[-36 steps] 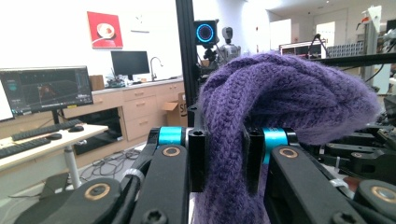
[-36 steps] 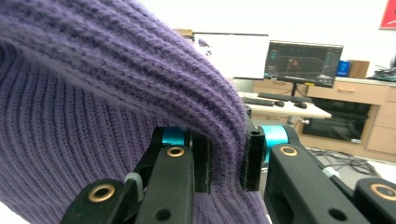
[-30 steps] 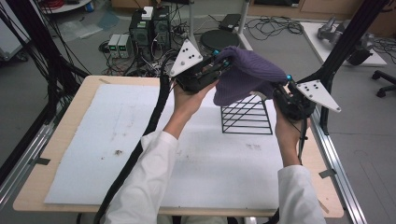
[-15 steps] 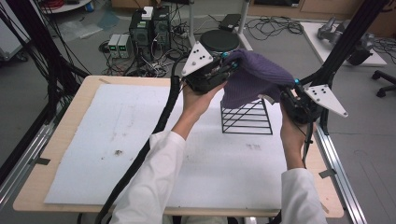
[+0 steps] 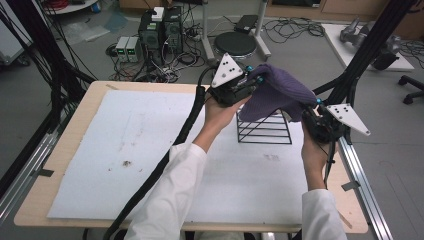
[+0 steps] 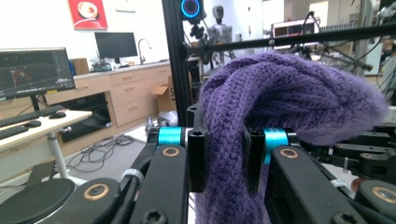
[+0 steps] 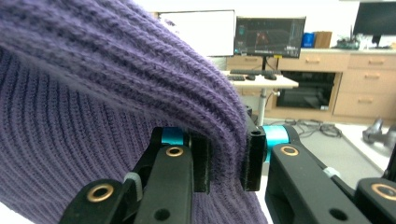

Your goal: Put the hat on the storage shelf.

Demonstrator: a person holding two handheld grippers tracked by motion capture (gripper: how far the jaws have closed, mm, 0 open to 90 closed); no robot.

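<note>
A purple knitted cloth [image 5: 275,95] hangs stretched between my two grippers, over a black wire rack [image 5: 265,129] that stands on the white mat. My left gripper [image 5: 252,82] is shut on the cloth's far left edge, above the rack's back left corner. In the left gripper view the knit [image 6: 261,107] is bunched between the jaws of the left gripper [image 6: 224,158]. My right gripper [image 5: 306,114] is shut on the cloth's right edge, beside the rack's right side. In the right gripper view the ribbed cloth [image 7: 102,93] is pinched in the right gripper [image 7: 225,161].
The white mat [image 5: 125,150] covers most of the wooden table [image 5: 75,125]. A metal rail [image 5: 357,175] runs along the table's right edge. Black frame poles [image 5: 367,50] rise at the right and left. Cables and electronics boxes [image 5: 155,30] lie on the floor beyond the table.
Both hands have carried the cloth lower and toward the back of the rack. The cloth now drapes closer to the rack's top. Both grips have held.
</note>
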